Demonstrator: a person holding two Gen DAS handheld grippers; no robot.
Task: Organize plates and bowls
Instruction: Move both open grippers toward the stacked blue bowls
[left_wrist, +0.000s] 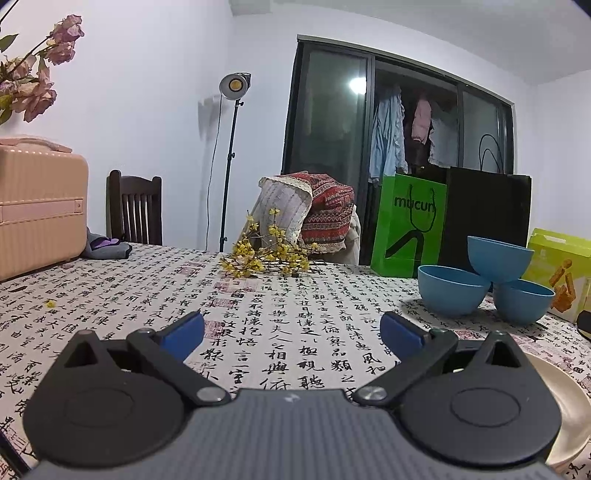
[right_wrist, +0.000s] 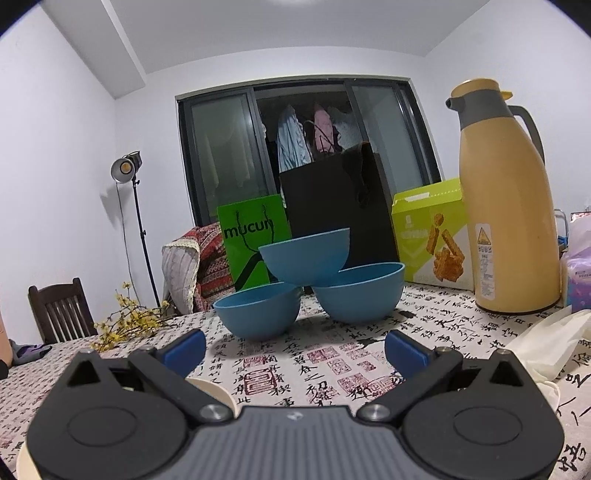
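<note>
three blue bowls (right_wrist: 308, 280) stacked, left gripper (left_wrist: 291, 332) and right gripper (right_wrist: 295, 349) spread wide, empty

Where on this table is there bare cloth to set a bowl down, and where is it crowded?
Free: the cloth between the left gripper and the yellow flower sprig, and the strip between the right gripper and the blue bowls. Crowded: behind the bowls, the bags, snack box and thermos.
</note>
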